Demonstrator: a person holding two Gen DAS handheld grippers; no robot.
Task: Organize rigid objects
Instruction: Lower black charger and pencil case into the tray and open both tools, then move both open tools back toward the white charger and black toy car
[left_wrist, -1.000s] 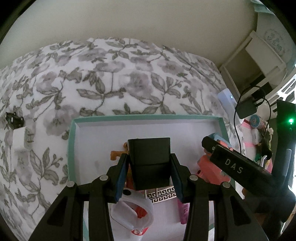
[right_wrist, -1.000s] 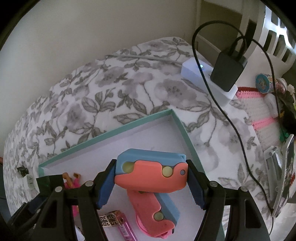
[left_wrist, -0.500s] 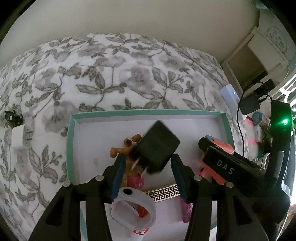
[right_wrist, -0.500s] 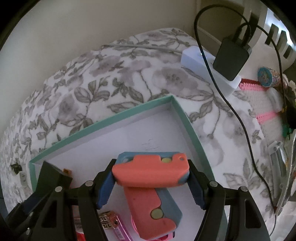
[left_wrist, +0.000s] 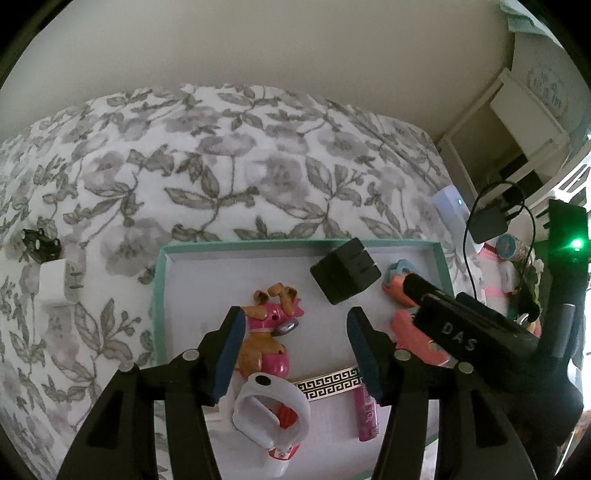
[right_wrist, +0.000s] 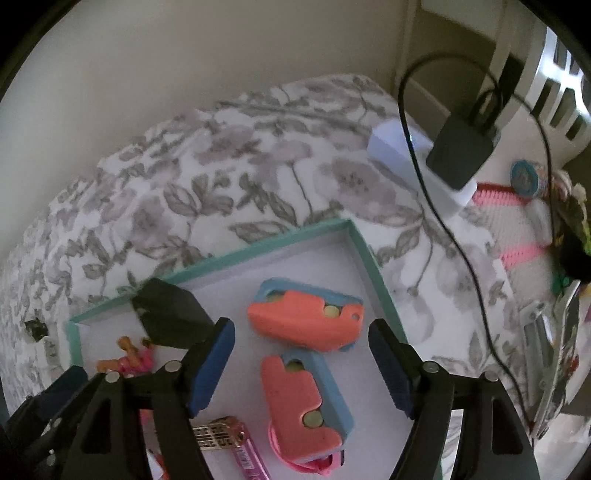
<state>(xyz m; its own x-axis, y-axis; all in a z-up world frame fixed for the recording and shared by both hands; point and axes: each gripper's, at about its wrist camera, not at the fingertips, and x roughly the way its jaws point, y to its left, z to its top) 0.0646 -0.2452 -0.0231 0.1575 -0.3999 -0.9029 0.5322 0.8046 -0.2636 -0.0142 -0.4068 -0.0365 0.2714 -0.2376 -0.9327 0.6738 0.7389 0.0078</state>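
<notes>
A teal-rimmed tray (left_wrist: 160, 295) (right_wrist: 364, 251) lies on the floral bedspread. In it sit a black cube charger (left_wrist: 345, 271) (right_wrist: 171, 314), a pink and brown toy dog (left_wrist: 271, 332), a white ring-shaped toy (left_wrist: 273, 410), a black-and-white patterned band (left_wrist: 328, 382), a pink tube (left_wrist: 365, 413) (right_wrist: 247, 458) and two coral-and-blue toys (right_wrist: 304, 321) (right_wrist: 306, 402). My left gripper (left_wrist: 295, 350) hangs over the dog, its jaws opening, nothing between them. My right gripper (right_wrist: 301, 365) is over the coral toys, jaws opening, pads clear of both.
A white power strip (right_wrist: 417, 166) with a black adapter (right_wrist: 461, 151) and cable (right_wrist: 443, 236) lies right of the tray. Pink-and-white knitwear (right_wrist: 513, 236) and clutter sit further right. A small black toy car (left_wrist: 40, 245) and a white block (left_wrist: 53, 284) lie on the bedspread at left. The wall is behind.
The left gripper let go of the black cube, which tumbled to the tray's back. The right gripper released the upper coral-and-blue toy, which now lies in the tray. Both jaws widened.
</notes>
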